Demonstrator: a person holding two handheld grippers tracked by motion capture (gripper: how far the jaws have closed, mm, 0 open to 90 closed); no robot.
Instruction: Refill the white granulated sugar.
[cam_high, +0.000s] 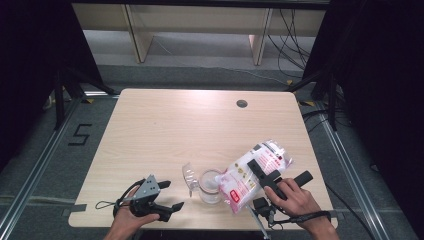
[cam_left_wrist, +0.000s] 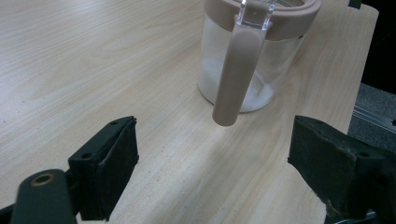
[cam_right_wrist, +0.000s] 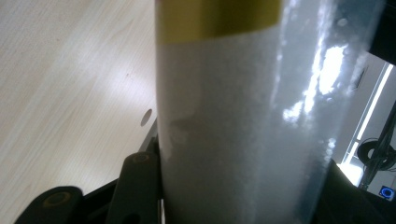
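A clear glass jar with a tan rim and tan handle stands near the table's front edge, a little white powder at its bottom. Its clear lid is flipped open to the left. My right gripper is shut on a plastic bag of white granules, tilted with its lower end over the jar's mouth. The bag sits between the right jaws, white with a yellow band. My left gripper is open, a short way left of the jar, jaws pointing at the handle.
The wooden table has a round cable hole at the back right. Black curtains and metal stands flank both sides. Cables lie on the floor behind the table.
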